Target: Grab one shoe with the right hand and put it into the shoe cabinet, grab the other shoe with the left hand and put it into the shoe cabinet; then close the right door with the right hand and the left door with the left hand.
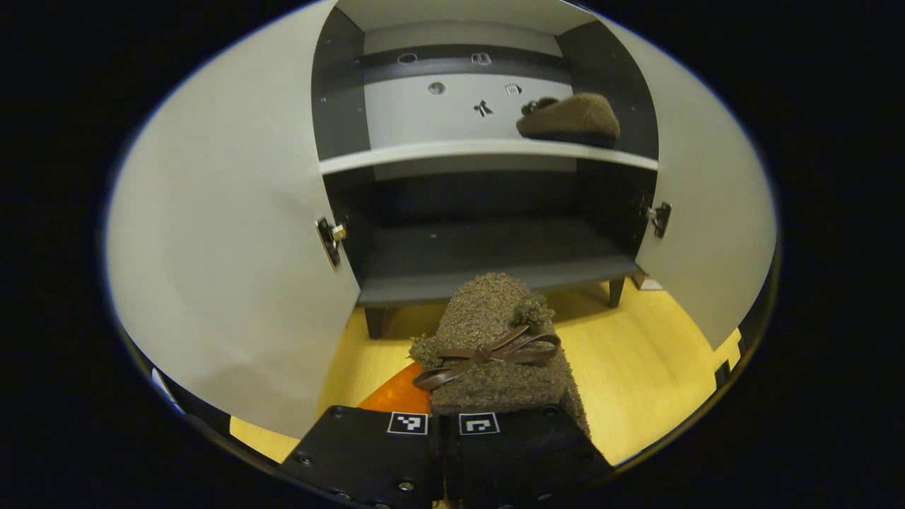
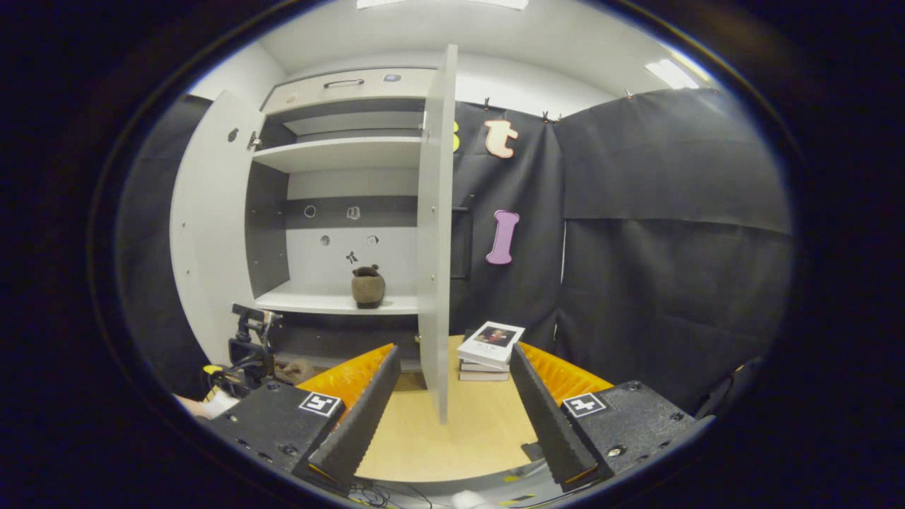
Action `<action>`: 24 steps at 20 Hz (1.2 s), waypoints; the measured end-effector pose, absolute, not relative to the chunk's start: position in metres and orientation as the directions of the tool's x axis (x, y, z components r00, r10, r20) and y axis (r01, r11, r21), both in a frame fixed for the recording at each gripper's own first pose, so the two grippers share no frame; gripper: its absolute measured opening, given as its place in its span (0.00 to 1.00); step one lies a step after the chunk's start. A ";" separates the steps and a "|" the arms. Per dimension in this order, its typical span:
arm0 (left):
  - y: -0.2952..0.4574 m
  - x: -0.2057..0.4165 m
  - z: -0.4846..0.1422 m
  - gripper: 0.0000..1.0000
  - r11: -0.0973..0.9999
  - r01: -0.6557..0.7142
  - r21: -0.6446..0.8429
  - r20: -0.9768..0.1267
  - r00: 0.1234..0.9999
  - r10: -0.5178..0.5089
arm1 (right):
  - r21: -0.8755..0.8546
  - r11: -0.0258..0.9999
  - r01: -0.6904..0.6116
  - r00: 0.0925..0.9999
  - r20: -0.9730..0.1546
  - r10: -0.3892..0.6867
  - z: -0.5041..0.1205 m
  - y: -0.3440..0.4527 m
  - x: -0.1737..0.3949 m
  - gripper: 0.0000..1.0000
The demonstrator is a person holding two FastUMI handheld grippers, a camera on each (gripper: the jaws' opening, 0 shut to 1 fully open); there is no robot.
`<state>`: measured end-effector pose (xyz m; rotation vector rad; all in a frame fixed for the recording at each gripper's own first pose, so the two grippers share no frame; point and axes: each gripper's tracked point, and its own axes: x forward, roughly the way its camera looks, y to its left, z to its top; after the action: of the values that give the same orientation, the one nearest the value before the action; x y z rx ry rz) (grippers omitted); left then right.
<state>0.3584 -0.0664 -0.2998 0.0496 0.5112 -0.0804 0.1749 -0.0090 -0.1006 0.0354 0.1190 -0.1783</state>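
Two brown fuzzy slipper shoes are in view, along with two white cabinet doors and a small stack of books. In the left gripper view, the left tool (image 1: pixel 444 424) at the bottom centre is clenched on the near brown fuzzy slipper (image 1: pixel 495 346), whose dark brown ribbon bow (image 1: pixel 488 355) lies across its top; both fingers press its heel end, and it is held above the yellow wooden floor (image 1: pixel 636 367) in front of the cabinet's dark lower shelf (image 1: pixel 488 254). Farther back, at the upper right of that frame, the second brown fuzzy slipper (image 1: pixel 570 118) rests on the white upper shelf (image 1: pixel 424 154) of the open shoe cabinet (image 1: pixel 481 92), between the left white door (image 1: pixel 233 240) and the right white door (image 1: pixel 700 212), both swung wide. In the right gripper view, the right tool (image 2: pixel 452 417) at the bottom is released, its fingers spread wide and holding nothing. Beyond it, the stack of books (image 2: pixel 489 351) sits on the floor just right of the door's edge.
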 end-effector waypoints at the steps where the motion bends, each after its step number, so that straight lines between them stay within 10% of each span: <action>1: -0.065 0.365 -0.280 0.02 0.996 0.084 0.026 -0.466 0.882 -0.063 | 0.030 0.985 0.173 0.979 -0.117 -0.168 -0.100 -0.008 0.176 0.99; 12: -0.070 0.481 -0.107 0.02 0.999 0.041 0.009 -0.280 0.959 -0.037 | 0.092 0.984 0.154 0.983 -0.110 -0.144 -0.095 -0.013 0.190 1.00; 24: -0.066 0.622 -0.130 0.02 0.999 -0.043 -0.007 -0.461 0.887 0.035 | 0.094 0.977 0.193 0.972 -0.154 -0.177 -0.099 -0.038 0.205 0.99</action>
<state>0.6217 -0.0659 -0.1303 -0.0172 0.4789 0.0404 0.2053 -0.0380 -0.0988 0.1084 0.1461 -0.1868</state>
